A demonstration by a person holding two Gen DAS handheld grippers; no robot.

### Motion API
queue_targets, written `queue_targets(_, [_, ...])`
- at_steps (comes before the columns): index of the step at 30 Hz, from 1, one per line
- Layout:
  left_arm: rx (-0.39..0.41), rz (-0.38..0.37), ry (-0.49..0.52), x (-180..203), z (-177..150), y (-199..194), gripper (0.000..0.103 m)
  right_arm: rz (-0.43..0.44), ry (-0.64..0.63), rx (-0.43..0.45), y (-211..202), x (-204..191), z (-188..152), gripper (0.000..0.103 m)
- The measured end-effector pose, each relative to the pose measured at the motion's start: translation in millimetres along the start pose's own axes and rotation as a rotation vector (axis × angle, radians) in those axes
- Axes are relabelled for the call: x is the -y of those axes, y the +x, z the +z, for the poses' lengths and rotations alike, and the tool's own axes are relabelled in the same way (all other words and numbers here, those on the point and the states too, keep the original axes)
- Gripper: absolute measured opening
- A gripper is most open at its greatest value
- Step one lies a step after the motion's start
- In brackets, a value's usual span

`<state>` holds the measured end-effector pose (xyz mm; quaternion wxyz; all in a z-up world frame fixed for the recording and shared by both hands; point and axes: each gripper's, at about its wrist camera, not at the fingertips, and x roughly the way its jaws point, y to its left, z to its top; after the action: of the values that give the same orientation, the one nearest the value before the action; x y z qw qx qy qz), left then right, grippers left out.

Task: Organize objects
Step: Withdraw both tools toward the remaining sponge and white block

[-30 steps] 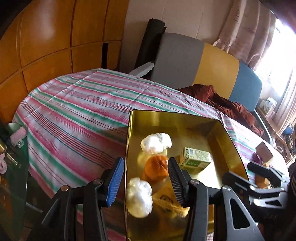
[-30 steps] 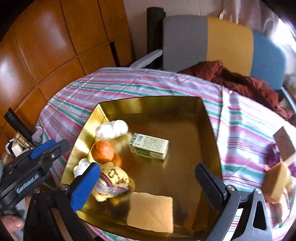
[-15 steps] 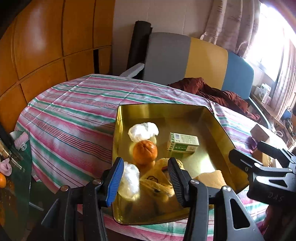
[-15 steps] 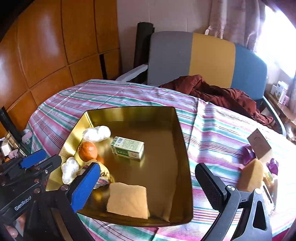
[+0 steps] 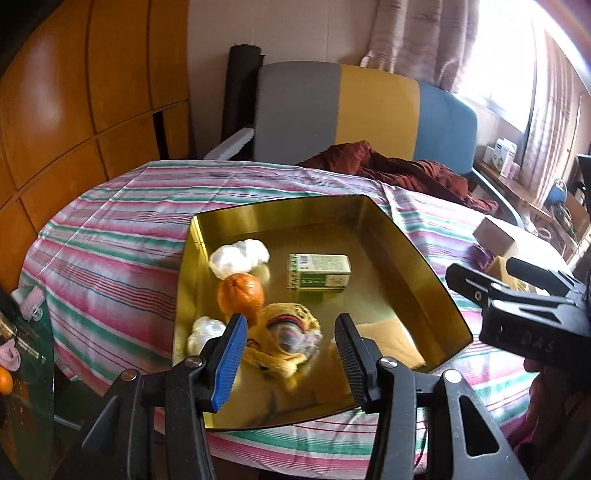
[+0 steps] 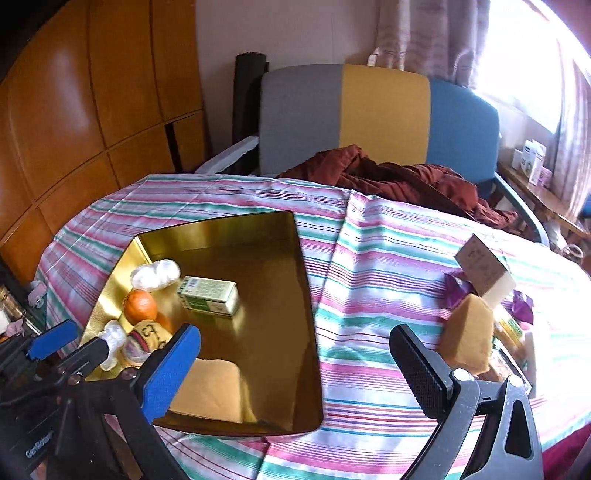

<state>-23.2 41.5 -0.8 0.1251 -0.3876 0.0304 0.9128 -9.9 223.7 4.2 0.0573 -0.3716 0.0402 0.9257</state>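
Shiny gold metal tray (image 5: 413, 258) sits on the pink-and-green striped tablecloth (image 6: 388, 280), holding a green and white carton (image 5: 319, 271), a round orange (image 5: 240, 293), two white cotton-like puffs (image 5: 238, 254), a yellow patterned plush thing (image 5: 288, 338) (blurry) and a flat tan sponge (image 6: 208, 387). Left gripper (image 5: 288, 363) hangs over the tray's near edge, jaws spread, empty. Right gripper (image 6: 295, 369) is wide apart too, holding nothing. A tan wedge sponge (image 6: 467, 332) sits outside near the tablecloth's right end.

A home living room: striped tablecloth (image 6: 369, 266), tricolour sofa (image 6: 380, 110), curtains (image 6: 424, 33), wood-panelled wall (image 6: 92, 92).
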Motion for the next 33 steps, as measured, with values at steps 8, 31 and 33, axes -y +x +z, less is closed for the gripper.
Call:
queue_targets(8, [-0.024,-0.024,0.057,22.7,-2.6,3.7,0.050,-0.056,0.072,-0.018,5.1,39.7,-5.7,0.103])
queue_targets(31, [-0.084,-0.150,0.247,107.9,1.6,25.0,0.050,-0.462,0.331,0.013,-16.7,279.5,-0.6,0.103])
queue_targets(33, [-0.095,-0.165,0.262,116.7,2.1,28.0,0.050,-0.488,0.410,0.013,-15.4,306.2,-6.2,0.103])
